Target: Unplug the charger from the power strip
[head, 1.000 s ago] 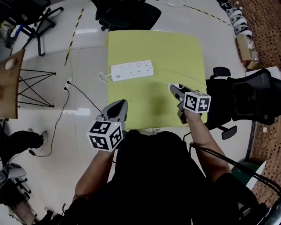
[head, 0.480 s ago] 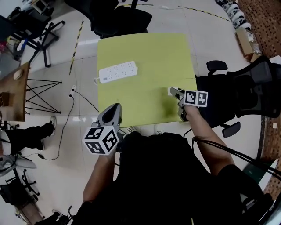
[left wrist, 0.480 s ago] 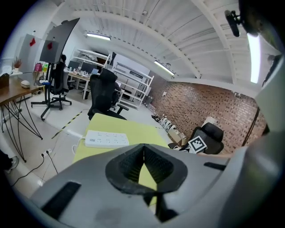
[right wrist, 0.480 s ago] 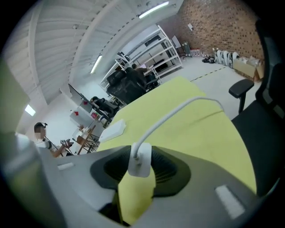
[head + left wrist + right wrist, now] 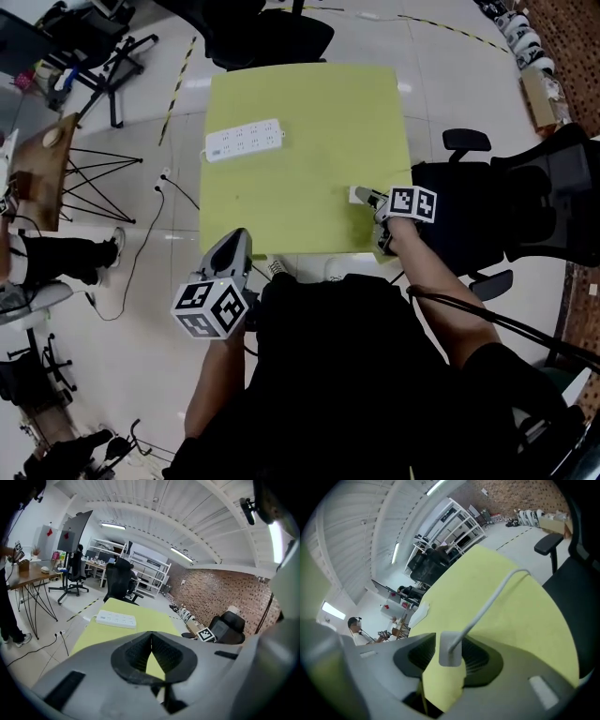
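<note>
charger (image 5: 450, 653): a small white block lying on the yellow bench (image 5: 309, 112) near its right front edge, well apart from the power strip (image 5: 245, 140). i judge it already unplugged.
right claw (image 5: 368, 200): its jaws have just been opening, with the charger block between them. the pads look just off its sides, so i read this as a let-go rather than a grip.
left claw (image 5: 151, 634): tips together and nothing in it, held off the near edge of the bench.
handling: i expect the block to be light, rigid and smooth-sided, so it could slip or twist under a weak pinch. its cable (image 5: 492, 597) looks soft and will trail and tug.
where to hold: across the two flat sides of the block, close to the body and never by the cable.
head view only: shows the whole layout, with the strip at the far left of the bench and the charger at the right front. the block itself is only a small white patch at the claw tip.
right gripper view only: shows the block sitting between the pads and the cable curving away across the bench.
left gripper view only: shows the closed tips and, beyond them, the strip with no plug on it that i can see.
</note>
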Available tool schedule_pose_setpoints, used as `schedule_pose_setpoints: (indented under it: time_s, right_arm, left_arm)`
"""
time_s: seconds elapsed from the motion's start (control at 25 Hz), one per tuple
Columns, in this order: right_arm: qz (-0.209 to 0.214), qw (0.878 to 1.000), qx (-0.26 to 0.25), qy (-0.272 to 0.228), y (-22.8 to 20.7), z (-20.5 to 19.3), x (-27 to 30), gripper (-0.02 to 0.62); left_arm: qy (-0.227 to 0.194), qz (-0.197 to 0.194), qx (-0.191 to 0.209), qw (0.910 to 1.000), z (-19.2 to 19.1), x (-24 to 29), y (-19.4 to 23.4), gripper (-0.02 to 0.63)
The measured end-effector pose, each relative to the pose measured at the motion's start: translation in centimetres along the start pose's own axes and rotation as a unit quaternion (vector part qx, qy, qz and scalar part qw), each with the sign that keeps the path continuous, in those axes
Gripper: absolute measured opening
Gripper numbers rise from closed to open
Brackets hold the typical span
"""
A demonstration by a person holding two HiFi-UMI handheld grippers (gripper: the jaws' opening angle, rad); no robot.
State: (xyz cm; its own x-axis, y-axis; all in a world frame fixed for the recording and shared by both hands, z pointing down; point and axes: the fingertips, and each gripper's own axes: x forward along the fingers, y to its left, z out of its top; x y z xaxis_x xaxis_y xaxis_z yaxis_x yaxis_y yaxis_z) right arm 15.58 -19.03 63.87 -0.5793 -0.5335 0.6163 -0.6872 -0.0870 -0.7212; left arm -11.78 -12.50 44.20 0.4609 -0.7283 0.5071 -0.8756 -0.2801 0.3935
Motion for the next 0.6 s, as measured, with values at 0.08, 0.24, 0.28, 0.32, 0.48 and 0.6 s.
schedule_pose_setpoints:
  time_s: [0.08,0.24,0.28,0.32,0.48,0.6]
  right_arm:
    - [0.007,1.000,0.013,0.003,-0.3,-0.4,-0.4,0.189]
    - [0.017,0.999,0.029,0.012,-1.1,-1.4,-1.2,0.203]
    - [0.018,0.999,0.030,0.012,-1.3,-1.6,-1.4,0.207]
    - [0.020,0.999,0.032,0.012,-1.5,-1.8,-1.7,0.210]
    - [0.022,0.999,0.041,0.009,-2.4,-2.4,-3.0,0.224]
    - [0.017,0.998,0.051,0.014,-3.4,-3.0,-4.2,0.248]
  left_arm:
    - [-0.002,0.008,-0.005,1.0000,-0.6,-0.5,-0.5,0.008]
    - [-0.005,0.018,-0.008,0.9998,-1.4,-1.0,-1.7,0.008]
    - [-0.005,0.018,-0.007,0.9998,-1.6,-1.1,-1.9,0.008]
    - [-0.005,0.018,-0.006,0.9998,-1.8,-1.1,-2.2,0.008]
    - [0.005,0.009,0.006,0.9999,-2.4,-0.8,-3.7,0.008]
    - [0.011,-0.005,0.018,0.9998,-2.5,-0.4,-5.2,0.008]
